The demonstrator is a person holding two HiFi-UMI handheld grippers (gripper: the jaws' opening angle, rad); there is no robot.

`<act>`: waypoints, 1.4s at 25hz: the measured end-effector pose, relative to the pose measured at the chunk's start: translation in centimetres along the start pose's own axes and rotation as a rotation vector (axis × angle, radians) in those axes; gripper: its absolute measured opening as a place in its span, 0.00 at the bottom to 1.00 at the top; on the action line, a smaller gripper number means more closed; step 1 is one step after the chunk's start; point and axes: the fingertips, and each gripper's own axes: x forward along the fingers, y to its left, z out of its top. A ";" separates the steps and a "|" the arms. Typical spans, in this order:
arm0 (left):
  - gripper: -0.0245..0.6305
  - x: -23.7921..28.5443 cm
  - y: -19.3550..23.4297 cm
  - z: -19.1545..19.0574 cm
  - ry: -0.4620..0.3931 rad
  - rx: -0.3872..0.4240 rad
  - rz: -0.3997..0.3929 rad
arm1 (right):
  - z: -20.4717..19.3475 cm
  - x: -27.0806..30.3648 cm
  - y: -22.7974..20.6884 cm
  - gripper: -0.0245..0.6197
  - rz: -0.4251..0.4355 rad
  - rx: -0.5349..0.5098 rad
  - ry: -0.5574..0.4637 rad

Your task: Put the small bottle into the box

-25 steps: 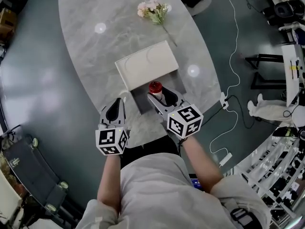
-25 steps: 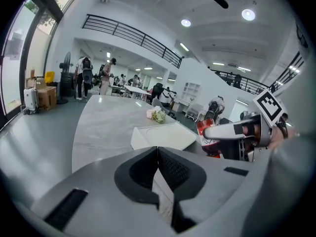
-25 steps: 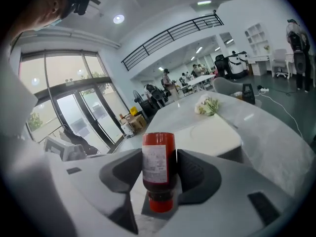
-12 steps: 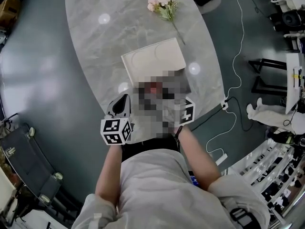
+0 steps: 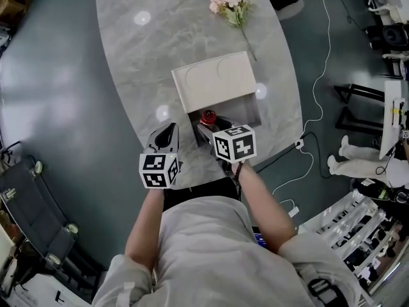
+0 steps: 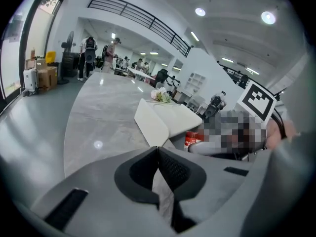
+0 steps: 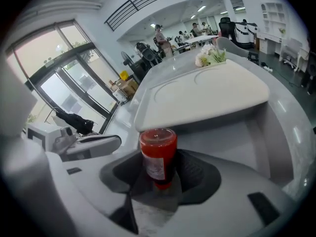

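Observation:
A small red bottle (image 5: pixel 208 116) (image 7: pixel 158 157) is clamped between the jaws of my right gripper (image 5: pixel 207 128) (image 7: pixel 159 168), held upright just in front of the box. The box (image 5: pixel 214 82) has a white top panel (image 7: pixel 202 98) and an open grey cavity (image 7: pixel 237 132) facing me. My left gripper (image 5: pixel 170 130) (image 6: pixel 158 150) hovers over the table left of the bottle, jaws pressed together with nothing between them. From the left gripper view the bottle (image 6: pixel 192 138) shows beside the box (image 6: pixel 158 121), partly behind a mosaic patch.
A pink flower sprig (image 5: pixel 231 6) (image 7: pixel 210 57) lies on the marble table (image 5: pixel 140 75) beyond the box. The table's near edge runs just under both grippers. Cables and racks (image 5: pixel 358 222) sit on the floor to the right.
The head camera has shifted. My right gripper has drawn in and tilted, its marker cube now closer to the bottle it holds. The left gripper stays shut beside it.

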 end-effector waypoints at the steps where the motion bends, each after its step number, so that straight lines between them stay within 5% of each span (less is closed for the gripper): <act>1: 0.07 0.0 0.1 -0.1 0.002 -0.002 -0.002 | 0.0 0.2 0.0 0.39 0.000 0.000 0.006; 28: 0.07 -0.5 1.2 -0.9 0.058 0.028 -0.056 | -1.0 2.7 -0.5 0.39 -0.119 -0.080 0.159; 35: 0.07 -1.8 1.4 0.2 0.051 0.061 -0.093 | -0.9 1.8 0.1 0.39 -0.144 -0.039 0.084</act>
